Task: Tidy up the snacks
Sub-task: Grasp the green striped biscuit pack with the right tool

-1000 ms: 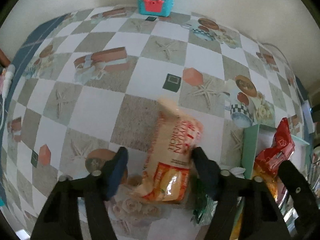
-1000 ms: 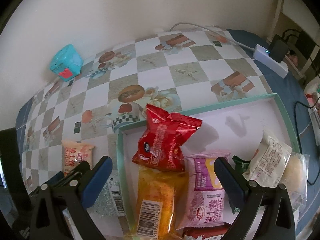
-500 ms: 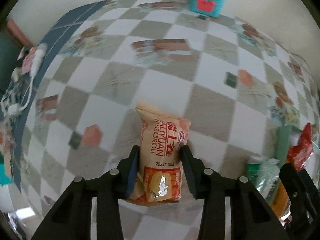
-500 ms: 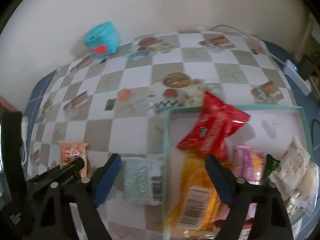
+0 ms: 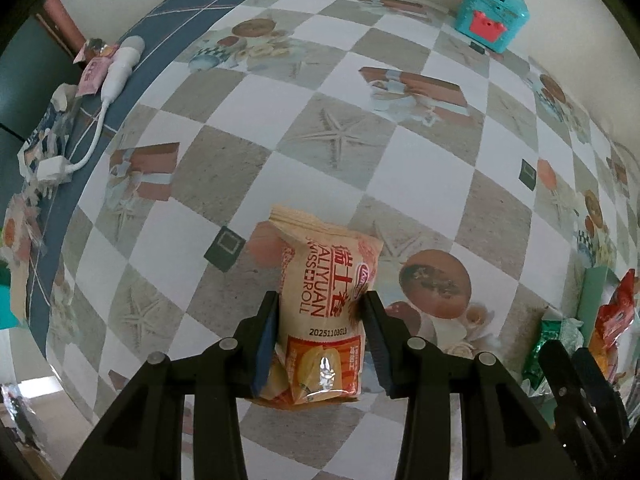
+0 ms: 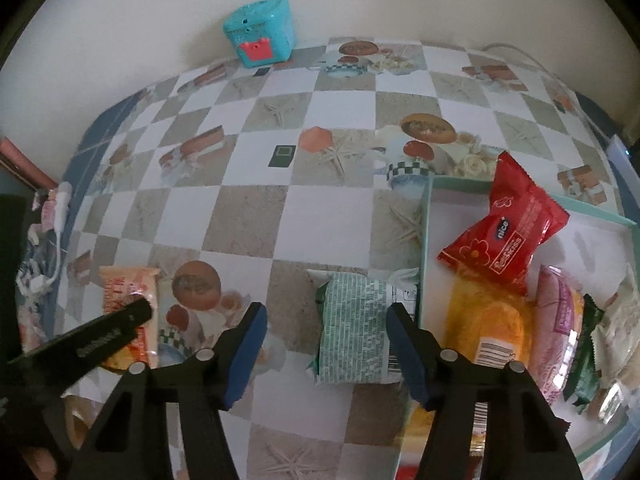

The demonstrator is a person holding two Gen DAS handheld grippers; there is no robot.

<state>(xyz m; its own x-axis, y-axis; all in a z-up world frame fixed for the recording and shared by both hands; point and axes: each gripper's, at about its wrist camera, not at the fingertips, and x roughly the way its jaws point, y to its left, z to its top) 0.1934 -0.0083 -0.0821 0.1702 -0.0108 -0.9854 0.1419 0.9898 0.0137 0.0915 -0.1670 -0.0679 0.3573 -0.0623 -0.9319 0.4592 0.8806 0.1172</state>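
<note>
I have the left gripper (image 5: 320, 334) pinching the tan-and-orange plastic swiss roll packet (image 5: 326, 308) across its width, so it can be carried. My right gripper (image 6: 324, 346) has just been closing around the pale green printed snack wrapper (image 6: 354, 330); its right pad touches the wrapper, the left pad stands apart, so nothing is gripped yet. That wrapper lies just outside the left wall of the shallow mint-edged white tray (image 6: 426, 240), which already holds a red pillow bag (image 6: 506, 232) and other packets. The tray's far half is bare; the checkered tablecloth (image 6: 256, 208) left of the tray is open for moving.
</note>
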